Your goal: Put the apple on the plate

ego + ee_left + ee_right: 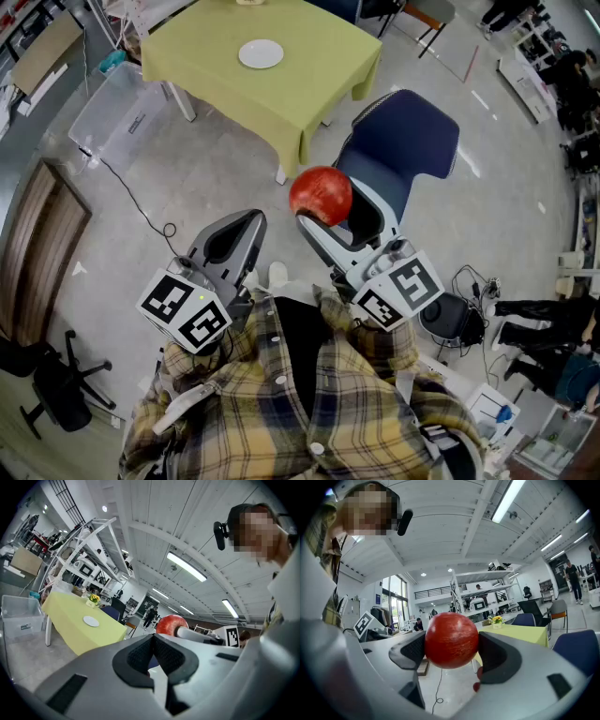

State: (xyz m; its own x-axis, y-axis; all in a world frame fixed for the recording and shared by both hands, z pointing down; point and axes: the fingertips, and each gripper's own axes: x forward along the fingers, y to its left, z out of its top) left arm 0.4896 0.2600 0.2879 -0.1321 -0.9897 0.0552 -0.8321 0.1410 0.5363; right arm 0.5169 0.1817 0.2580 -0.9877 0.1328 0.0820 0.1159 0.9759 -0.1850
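Your right gripper [328, 208] is clamped on the round, glossy red apple [321, 194], a pad on either side, and held level, so the fruit looks secure for the carry. Your left gripper [248, 225] has its jaws together on nothing, evidently just kept aside. The small round white plate [261, 53] lies near the middle of the yellow-green clothed table [309, 84], well ahead of the apple
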